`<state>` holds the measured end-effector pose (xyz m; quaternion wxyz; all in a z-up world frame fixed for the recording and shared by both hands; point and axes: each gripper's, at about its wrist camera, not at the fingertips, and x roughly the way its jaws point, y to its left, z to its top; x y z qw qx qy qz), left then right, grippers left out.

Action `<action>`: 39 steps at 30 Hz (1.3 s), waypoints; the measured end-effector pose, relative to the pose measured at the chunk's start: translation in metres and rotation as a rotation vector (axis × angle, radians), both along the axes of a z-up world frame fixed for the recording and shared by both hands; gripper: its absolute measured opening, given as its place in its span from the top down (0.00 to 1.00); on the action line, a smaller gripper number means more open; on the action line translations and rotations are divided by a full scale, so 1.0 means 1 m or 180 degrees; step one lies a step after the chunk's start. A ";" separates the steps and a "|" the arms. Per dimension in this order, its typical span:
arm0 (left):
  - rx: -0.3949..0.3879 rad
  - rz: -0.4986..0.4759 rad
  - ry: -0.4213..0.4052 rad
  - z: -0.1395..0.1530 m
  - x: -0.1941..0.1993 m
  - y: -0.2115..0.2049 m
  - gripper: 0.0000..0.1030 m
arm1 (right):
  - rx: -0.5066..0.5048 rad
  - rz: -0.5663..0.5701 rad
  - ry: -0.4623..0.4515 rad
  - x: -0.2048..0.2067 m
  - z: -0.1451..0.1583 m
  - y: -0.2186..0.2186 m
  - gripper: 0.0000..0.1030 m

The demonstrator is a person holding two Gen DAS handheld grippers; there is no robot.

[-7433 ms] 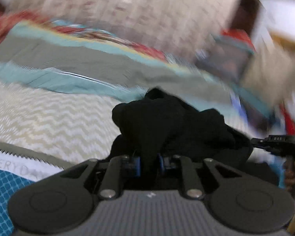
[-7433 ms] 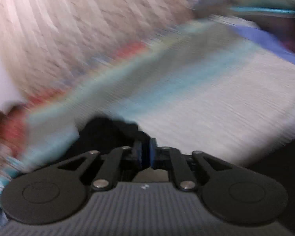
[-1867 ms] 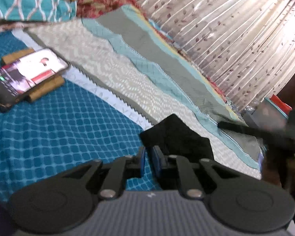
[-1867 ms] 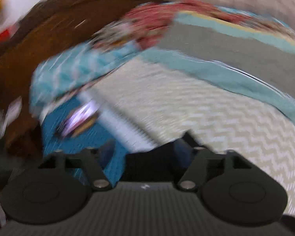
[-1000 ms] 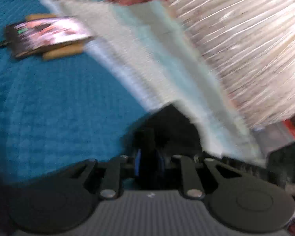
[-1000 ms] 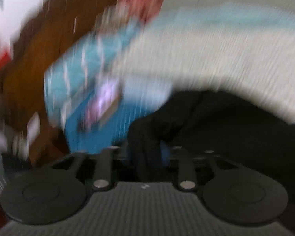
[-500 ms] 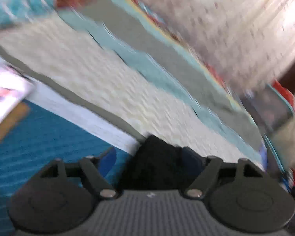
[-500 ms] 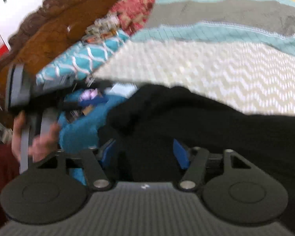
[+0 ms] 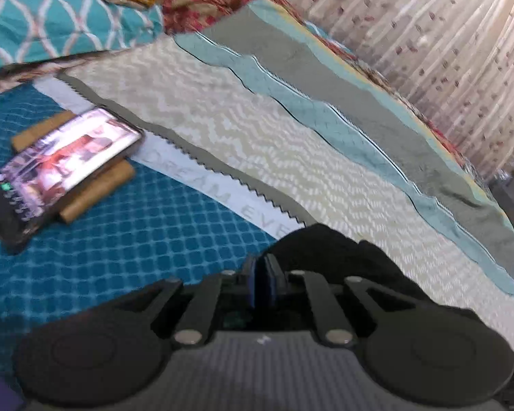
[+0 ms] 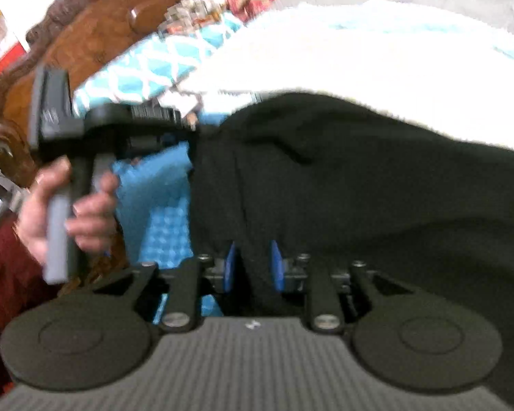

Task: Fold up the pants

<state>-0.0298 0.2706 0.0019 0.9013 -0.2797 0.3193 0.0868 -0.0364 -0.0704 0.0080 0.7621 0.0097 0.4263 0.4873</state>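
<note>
The black pants (image 9: 342, 257) lie bunched on the bed, just beyond and to the right of my left gripper (image 9: 264, 263). Its blue pads are closing and stand almost together on a thin edge of the black cloth. In the right wrist view the pants (image 10: 359, 178) spread across the middle and right. My right gripper (image 10: 253, 257) is closing too, with a thick fold of the pants filling the gap between its pads. The left gripper (image 10: 185, 126) shows there at the left, held by a hand (image 10: 41, 212), with its tip at the pants' raised left edge.
A lit phone (image 9: 68, 157) rests on a brown block on the teal quilt (image 9: 137, 239) at the left. A teal patterned pillow (image 9: 51, 20) and a carved wooden headboard (image 10: 85, 41) lie beyond. A curtain (image 9: 428, 34) hangs past the bed's far side.
The left jaws went from wide apart around the cloth to nearly together. The right jaws narrowed on the fold. The left view swung, and the phone is back in sight.
</note>
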 end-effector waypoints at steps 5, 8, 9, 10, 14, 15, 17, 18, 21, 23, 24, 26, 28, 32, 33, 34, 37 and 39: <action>-0.0104 0.0139 -0.0174 0.035 -0.015 -0.010 0.90 | 0.0128 -0.0334 -0.0140 0.007 0.009 -0.025 0.64; -0.0013 -0.0252 -0.0358 0.055 -0.015 -0.043 0.90 | 0.0097 -0.0616 -0.0090 0.016 0.003 -0.042 0.64; 0.0027 -0.0410 -0.0376 0.057 -0.013 -0.057 0.90 | 0.0074 -0.0720 -0.0046 0.023 0.000 -0.054 0.64; 0.0065 -0.0562 -0.0361 0.057 -0.009 -0.072 0.89 | 0.0047 -0.0823 0.0002 0.028 -0.003 -0.066 0.63; 0.0212 -0.0890 0.0045 0.033 0.008 -0.117 0.87 | -0.0379 -0.0714 0.0630 0.031 -0.032 -0.088 0.64; 0.0301 -0.0853 0.0212 0.025 0.011 -0.122 0.86 | -0.0250 -0.0705 0.0641 0.024 -0.035 -0.094 0.65; 0.0370 -0.0695 0.0508 0.009 0.014 -0.119 0.87 | -0.0152 -0.0685 0.0701 0.011 -0.030 -0.103 0.65; 0.0265 -0.0648 0.0552 0.005 0.012 -0.114 0.90 | -0.0087 -0.0715 0.0566 0.002 -0.024 -0.109 0.64; 0.0138 -0.0591 0.0505 0.013 0.004 -0.103 0.89 | -0.0082 -0.0736 0.0027 -0.013 -0.007 -0.122 0.63; 0.0276 -0.0592 0.0488 0.022 0.006 -0.110 0.87 | -0.0270 -0.0696 -0.0295 -0.013 -0.006 -0.121 0.62; 0.0311 -0.0605 0.0486 0.024 0.008 -0.112 0.85 | -0.0351 -0.0644 -0.0409 -0.010 -0.008 -0.122 0.55; 0.0329 -0.0648 0.0471 0.031 0.012 -0.120 0.82 | -0.0589 -0.0564 -0.0653 -0.002 -0.017 -0.110 0.49; 0.0318 -0.0721 0.0483 0.033 0.014 -0.129 0.77 | -0.0660 -0.0457 -0.0800 0.007 -0.026 -0.101 0.49; 0.0312 -0.0737 0.0803 0.014 0.022 -0.137 0.83 | -0.0720 -0.0388 -0.0900 0.024 -0.039 -0.078 0.92; 0.0313 -0.0714 0.0840 0.012 0.020 -0.134 0.88 | -0.0669 -0.0409 -0.0854 0.027 -0.034 -0.082 0.93; 0.0305 -0.0704 0.0836 0.013 0.015 -0.130 0.89 | -0.0585 -0.0421 -0.0835 0.025 -0.027 -0.092 0.94; 0.0317 -0.0628 0.0799 0.025 -0.004 -0.117 0.89 | -0.0323 -0.0288 -0.0717 0.012 0.001 -0.114 0.94; 0.0347 -0.0577 0.0773 0.032 -0.009 -0.116 0.89 | -0.0362 -0.0169 -0.0642 0.001 -0.001 -0.115 0.94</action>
